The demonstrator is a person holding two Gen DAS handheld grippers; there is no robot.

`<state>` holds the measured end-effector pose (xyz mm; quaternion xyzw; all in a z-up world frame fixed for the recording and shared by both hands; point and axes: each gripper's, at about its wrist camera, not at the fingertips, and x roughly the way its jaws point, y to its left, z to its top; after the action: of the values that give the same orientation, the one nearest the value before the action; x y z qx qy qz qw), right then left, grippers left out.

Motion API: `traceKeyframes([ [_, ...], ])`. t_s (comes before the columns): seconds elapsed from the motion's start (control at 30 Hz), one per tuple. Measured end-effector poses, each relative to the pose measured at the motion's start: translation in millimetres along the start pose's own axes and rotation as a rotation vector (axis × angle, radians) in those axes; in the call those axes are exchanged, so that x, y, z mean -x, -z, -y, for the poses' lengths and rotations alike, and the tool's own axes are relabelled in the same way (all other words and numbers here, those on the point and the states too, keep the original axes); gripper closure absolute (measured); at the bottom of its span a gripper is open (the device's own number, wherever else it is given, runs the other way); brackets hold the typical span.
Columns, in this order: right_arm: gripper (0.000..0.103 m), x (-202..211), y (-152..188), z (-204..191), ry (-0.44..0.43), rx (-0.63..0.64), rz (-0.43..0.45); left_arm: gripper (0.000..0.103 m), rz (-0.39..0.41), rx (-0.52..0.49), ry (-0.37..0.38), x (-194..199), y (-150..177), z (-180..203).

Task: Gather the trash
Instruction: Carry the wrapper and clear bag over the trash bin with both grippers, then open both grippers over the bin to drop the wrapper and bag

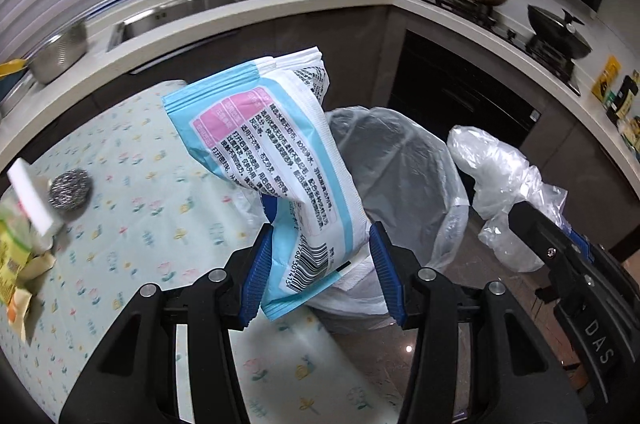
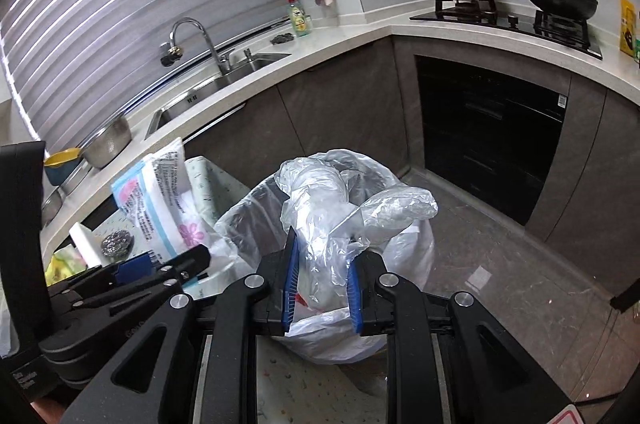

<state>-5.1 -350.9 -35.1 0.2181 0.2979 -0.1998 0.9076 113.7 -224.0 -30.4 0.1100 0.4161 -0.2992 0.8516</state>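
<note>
Left gripper (image 1: 320,272) clamped on wipes packet (image 1: 276,159), seemingly above lined trash bin (image 1: 404,159).

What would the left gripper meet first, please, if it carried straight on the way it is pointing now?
Most likely the lined trash bin. The left gripper, shut on the wipes packet, points down towards the bin's open mouth beyond the table edge. Depth is unclear, so the bin's near rim could come first.

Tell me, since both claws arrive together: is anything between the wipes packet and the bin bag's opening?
Possibly. The right claw holds crumpled clear plastic above the bin bag, crowding its opening. The wipes packet, in the left claw, has nothing else ahead.
</note>
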Motion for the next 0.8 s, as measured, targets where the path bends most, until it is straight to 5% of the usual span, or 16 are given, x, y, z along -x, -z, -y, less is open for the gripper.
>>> traceKeyframes([
  [0.17,0.083,-8,-1,6,0.012,-0.006,-0.009,0.054,-0.028,-0.025,0.068,-17,-5,8],
  [0.37,0.083,-13,-4,7,0.024,-0.014,-0.011,0.029,-0.025,0.002,0.074,-24,-9,6],
  [0.8,0.079,-24,-13,-17,-0.006,0.035,-0.012,0.025,0.035,0.075,-0.021,-4,-9,-23],
])
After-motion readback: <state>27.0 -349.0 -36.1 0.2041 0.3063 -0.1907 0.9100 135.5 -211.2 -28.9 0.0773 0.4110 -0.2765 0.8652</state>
